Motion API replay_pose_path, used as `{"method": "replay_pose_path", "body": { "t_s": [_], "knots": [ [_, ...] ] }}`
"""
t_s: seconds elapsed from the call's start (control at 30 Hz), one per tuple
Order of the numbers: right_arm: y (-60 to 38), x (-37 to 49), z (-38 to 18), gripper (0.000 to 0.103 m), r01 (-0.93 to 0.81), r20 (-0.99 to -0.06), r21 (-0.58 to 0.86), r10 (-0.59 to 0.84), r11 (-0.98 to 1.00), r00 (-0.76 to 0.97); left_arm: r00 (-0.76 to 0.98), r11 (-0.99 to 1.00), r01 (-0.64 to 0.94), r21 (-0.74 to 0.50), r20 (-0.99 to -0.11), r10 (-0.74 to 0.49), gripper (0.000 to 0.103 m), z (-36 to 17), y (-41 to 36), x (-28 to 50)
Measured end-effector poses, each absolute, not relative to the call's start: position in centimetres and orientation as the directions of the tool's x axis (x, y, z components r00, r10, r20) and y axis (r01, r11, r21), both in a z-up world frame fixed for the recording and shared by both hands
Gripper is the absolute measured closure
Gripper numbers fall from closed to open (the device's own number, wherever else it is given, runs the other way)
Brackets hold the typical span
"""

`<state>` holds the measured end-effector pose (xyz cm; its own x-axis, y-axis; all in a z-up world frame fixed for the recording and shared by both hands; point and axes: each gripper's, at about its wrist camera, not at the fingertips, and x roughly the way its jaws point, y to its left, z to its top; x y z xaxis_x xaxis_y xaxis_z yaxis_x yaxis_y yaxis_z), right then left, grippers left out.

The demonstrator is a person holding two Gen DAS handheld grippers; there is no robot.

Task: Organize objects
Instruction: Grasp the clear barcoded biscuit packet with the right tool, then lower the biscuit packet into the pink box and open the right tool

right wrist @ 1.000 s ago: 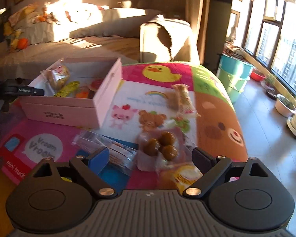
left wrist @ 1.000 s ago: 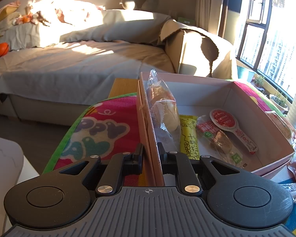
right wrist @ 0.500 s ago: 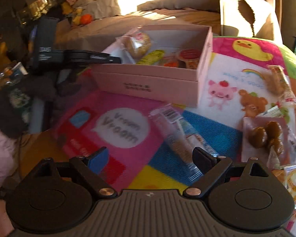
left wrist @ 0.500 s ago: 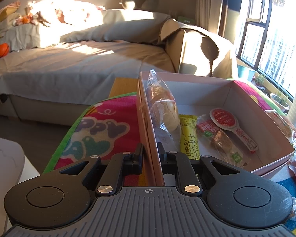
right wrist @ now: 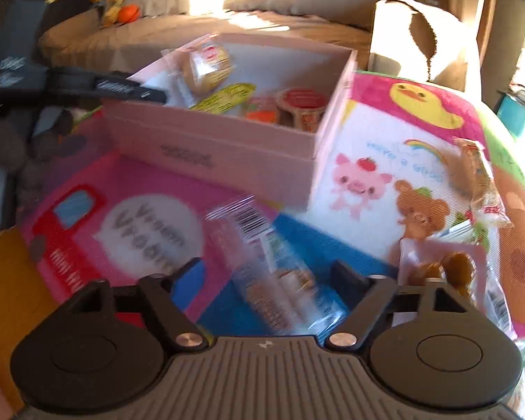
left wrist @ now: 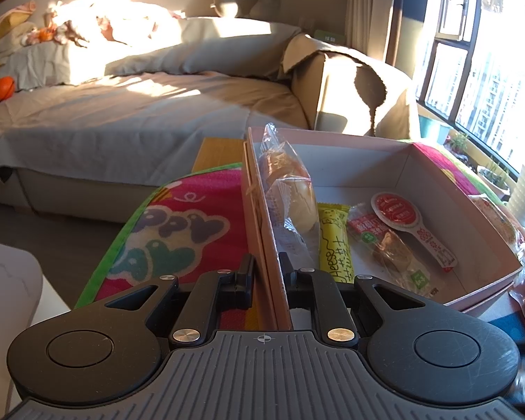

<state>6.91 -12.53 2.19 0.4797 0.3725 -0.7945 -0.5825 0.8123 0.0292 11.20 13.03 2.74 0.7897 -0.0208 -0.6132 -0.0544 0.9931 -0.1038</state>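
My left gripper is shut on the near wall of the pink box; it also shows from the right wrist view. The box holds a bagged bun, a yellow cheese bar, a red-labelled snack and a red-capped pouch. My right gripper is open, its fingers either side of a clear wrapped snack pack lying on the colourful mat. The view is blurred.
More snacks lie right of the box: a bag of brown balls and a wrapped cake. A sofa stands behind the table. The table's wooden edge shows at the left.
My right gripper has swung left and down toward the clear snack pack, which now lies between its open fingers. My left gripper has stayed clamped on the box wall.
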Motion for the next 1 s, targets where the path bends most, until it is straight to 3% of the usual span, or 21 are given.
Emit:
{"method": "replay_pose_path", "body": {
  "t_s": [0.1, 0.37, 0.57, 0.77, 1.0],
  "knots": [
    [-11.8, 4.7, 2.9, 0.066, -0.627, -0.814, 0.037, 0.387, 0.778, 0.432, 0.789, 0.993, -0.056, -0.101, -0.614, -0.018, 0.087, 2.7, 13.0, 11.2],
    [-10.3, 1.2, 8.2, 0.067, -0.686, -0.765, 0.075, 0.483, 0.724, 0.426, 0.790, 0.993, -0.056, -0.102, -0.613, -0.018, 0.087, 2.7, 12.9, 11.1],
    [-10.2, 2.7, 15.1, 0.067, -0.648, -0.614, 0.064, 0.542, 0.759, 0.574, 0.790, 0.992, -0.063, -0.112, -0.612, -0.019, 0.087, 2.7, 12.9, 11.1],
    [-9.0, 5.9, 17.6, 0.067, -0.583, -0.513, 0.068, 0.529, 0.810, 0.676, 0.790, 0.992, -0.064, -0.111, -0.613, -0.018, 0.087, 2.7, 12.8, 11.0],
    [-7.0, 11.5, 16.2, 0.067, -0.502, -0.552, 0.097, 0.466, 0.859, 0.691, 0.790, 0.992, -0.060, -0.108, -0.613, -0.019, 0.087, 2.8, 12.7, 10.9]
  ]
}}
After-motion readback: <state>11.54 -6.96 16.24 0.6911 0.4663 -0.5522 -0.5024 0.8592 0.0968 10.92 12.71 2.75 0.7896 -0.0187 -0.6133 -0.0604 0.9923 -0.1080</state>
